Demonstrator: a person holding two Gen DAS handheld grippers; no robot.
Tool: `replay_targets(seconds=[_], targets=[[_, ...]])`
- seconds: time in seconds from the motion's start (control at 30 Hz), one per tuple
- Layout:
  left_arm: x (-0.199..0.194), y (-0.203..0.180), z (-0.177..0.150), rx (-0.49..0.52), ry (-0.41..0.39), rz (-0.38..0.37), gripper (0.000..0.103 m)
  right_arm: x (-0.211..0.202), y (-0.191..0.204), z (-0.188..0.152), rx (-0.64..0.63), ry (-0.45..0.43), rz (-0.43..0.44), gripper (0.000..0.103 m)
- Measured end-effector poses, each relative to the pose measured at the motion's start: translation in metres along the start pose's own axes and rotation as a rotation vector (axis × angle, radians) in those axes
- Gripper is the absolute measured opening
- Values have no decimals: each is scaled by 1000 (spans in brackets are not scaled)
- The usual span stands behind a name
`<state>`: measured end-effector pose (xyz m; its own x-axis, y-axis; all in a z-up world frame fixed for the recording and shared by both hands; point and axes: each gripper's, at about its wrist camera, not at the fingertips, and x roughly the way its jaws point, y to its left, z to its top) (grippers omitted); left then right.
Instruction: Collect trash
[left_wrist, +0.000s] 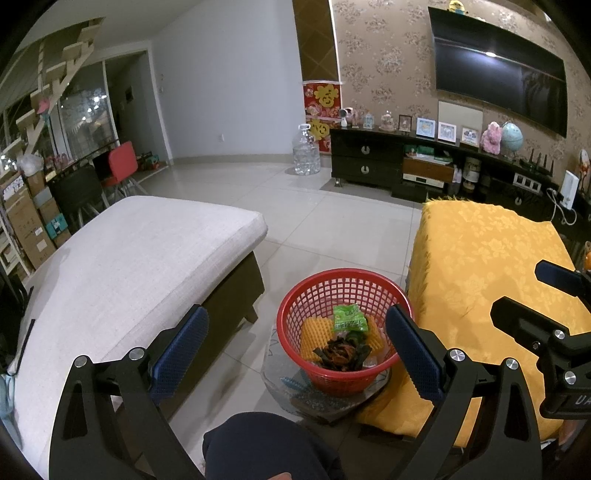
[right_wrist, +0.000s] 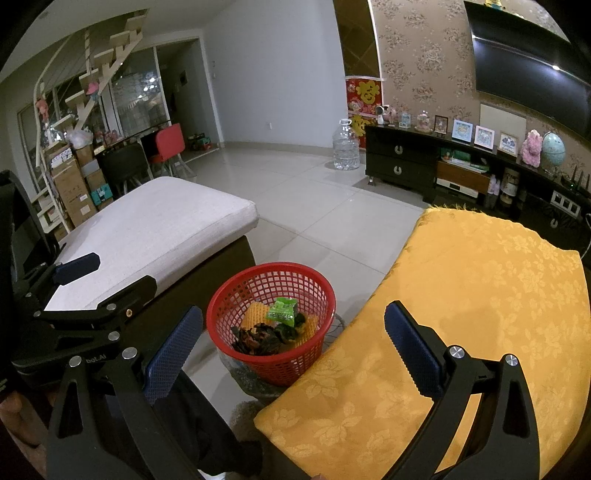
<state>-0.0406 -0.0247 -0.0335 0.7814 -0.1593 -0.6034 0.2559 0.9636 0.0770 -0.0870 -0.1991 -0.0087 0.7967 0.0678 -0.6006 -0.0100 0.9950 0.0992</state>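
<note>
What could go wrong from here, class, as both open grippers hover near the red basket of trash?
1. The red basket sits on a small round stand, not the floor; a nudge from the left gripper could tip it.
2. The green wrapper lies loose on top and might spill out.
3. The right gripper is close to the yellow cloth and could snag it.

left tool (left_wrist: 295, 350): black frame | blue textured pads | silver screws | right tool (right_wrist: 291, 343): same
</note>
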Motion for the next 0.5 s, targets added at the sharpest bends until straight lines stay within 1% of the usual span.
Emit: replay_targets(seconds=[0.5], targets=[[0,0,-1,1,0,-1,93,0,-1,1,2,2,1,96]])
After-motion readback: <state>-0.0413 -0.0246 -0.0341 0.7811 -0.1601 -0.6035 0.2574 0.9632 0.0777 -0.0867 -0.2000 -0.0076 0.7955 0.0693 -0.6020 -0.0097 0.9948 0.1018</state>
